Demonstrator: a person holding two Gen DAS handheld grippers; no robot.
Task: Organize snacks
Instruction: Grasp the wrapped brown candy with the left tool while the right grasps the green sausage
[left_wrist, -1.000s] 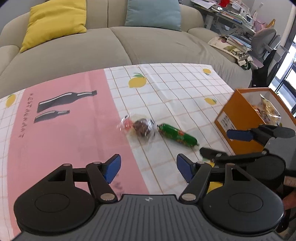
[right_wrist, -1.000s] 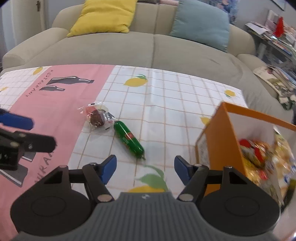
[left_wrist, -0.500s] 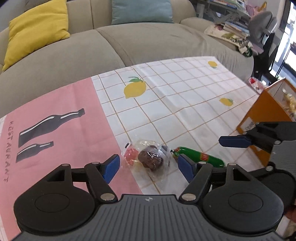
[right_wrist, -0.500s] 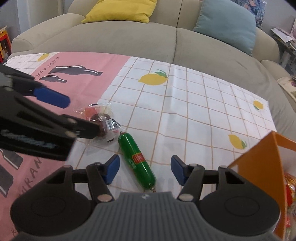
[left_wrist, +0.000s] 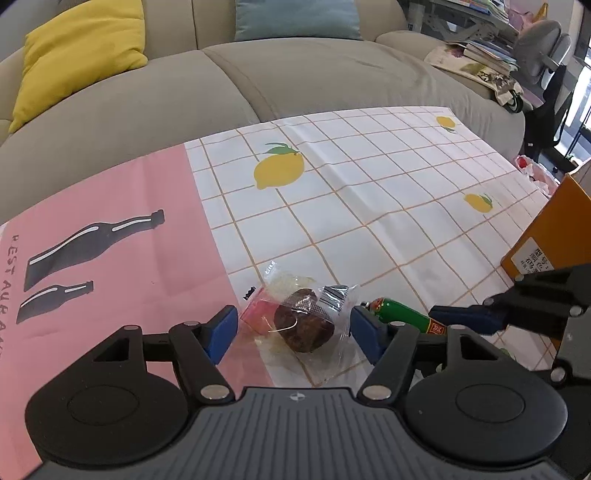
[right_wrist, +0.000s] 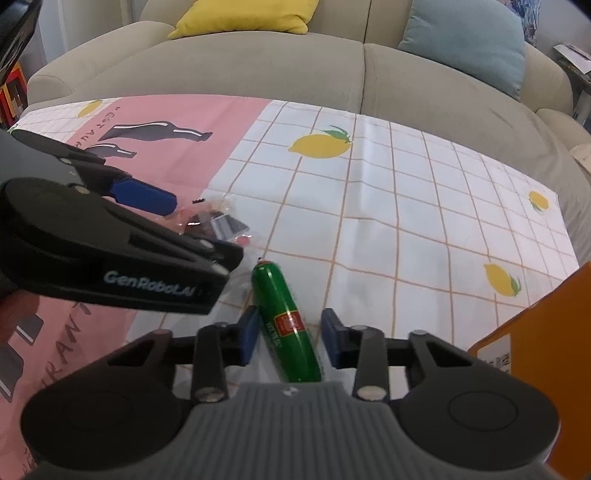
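On the lemon-print tablecloth (left_wrist: 388, 192), near the orange box (left_wrist: 554, 229), the clear packet with a dark round cake (left_wrist: 303, 325) lay between the wide-set pads of the left gripper (left_wrist: 291, 328), whose jaws were closing without yet touching it; it looked light, crinkly and crushable, best pinched gently across the cake. Just beside it the green sausage stick (right_wrist: 284, 325) lay lengthwise between the closing jaws of the right gripper (right_wrist: 288, 338), one pad about touching, the other apart. It looked firm but slick, best gripped mid-length at the red label.

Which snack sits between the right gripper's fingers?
The green sausage stick, between the closing right gripper. The clear-wrapped brown cake lies within the left gripper.
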